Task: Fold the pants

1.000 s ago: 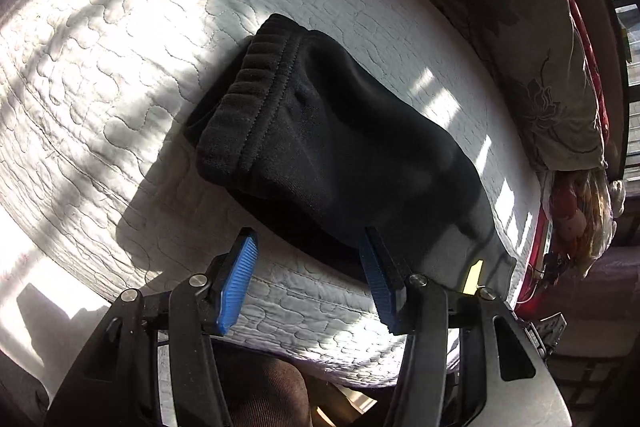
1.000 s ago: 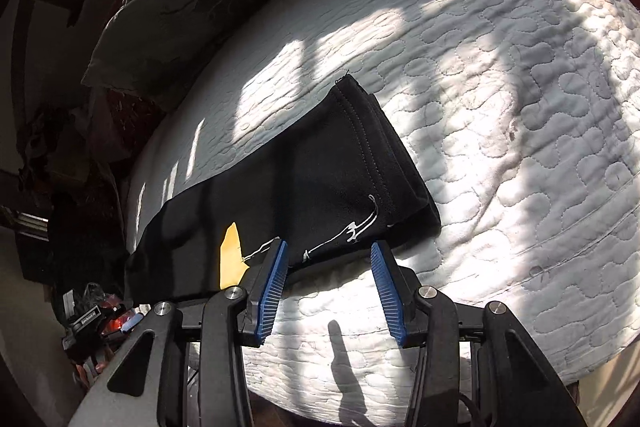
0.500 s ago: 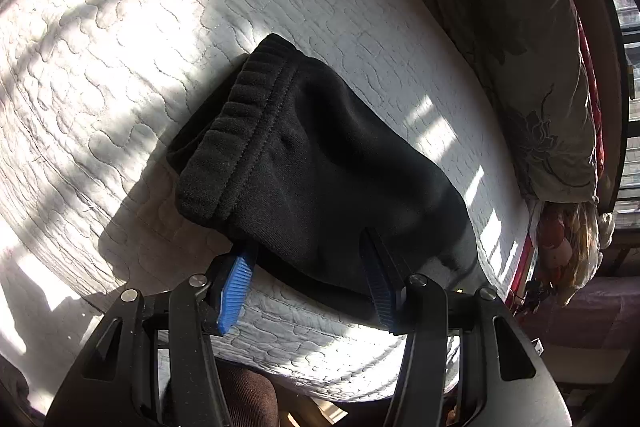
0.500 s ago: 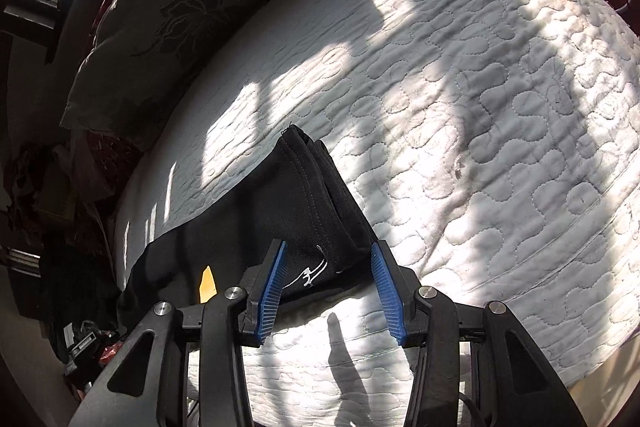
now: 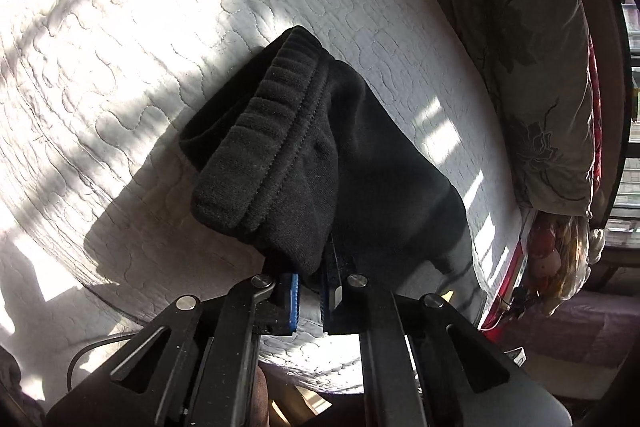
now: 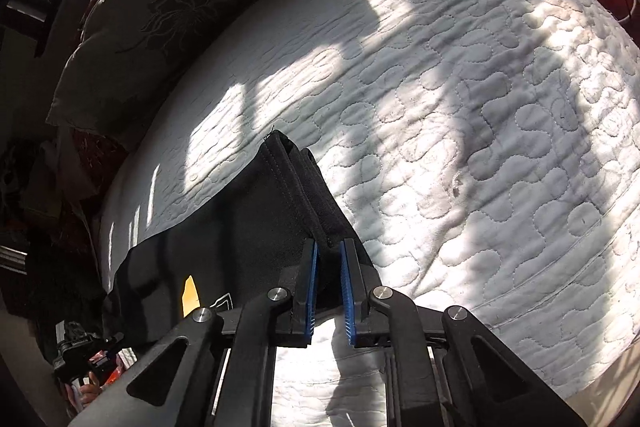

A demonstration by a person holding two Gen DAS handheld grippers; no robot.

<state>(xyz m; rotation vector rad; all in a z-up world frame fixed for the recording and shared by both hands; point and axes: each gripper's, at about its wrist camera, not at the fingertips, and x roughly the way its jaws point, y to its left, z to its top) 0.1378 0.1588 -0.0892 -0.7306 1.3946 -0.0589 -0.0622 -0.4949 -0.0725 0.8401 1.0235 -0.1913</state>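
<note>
Pants (image 5: pixel 360 163) lie along the near edge of the bed (image 5: pixel 160 27), so you can reach both ends at once. Your left tongs (image 5: pixel 310 287) have just closed on the fabric below the ribbed waistband; your right tongs (image 6: pixel 328 267) have just pinched the stitched hem end (image 6: pixel 296 187). Thick black fleece, already doubled lengthwise.

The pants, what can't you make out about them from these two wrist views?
- Left wrist view: the pants run under the left gripper, so the pinched edge is hidden by cloth and fingers.
- Right wrist view: the right gripper hides the hem corner it has just closed on.
- Neither view shows the pants whole; their middle is in deep shadow.
</note>
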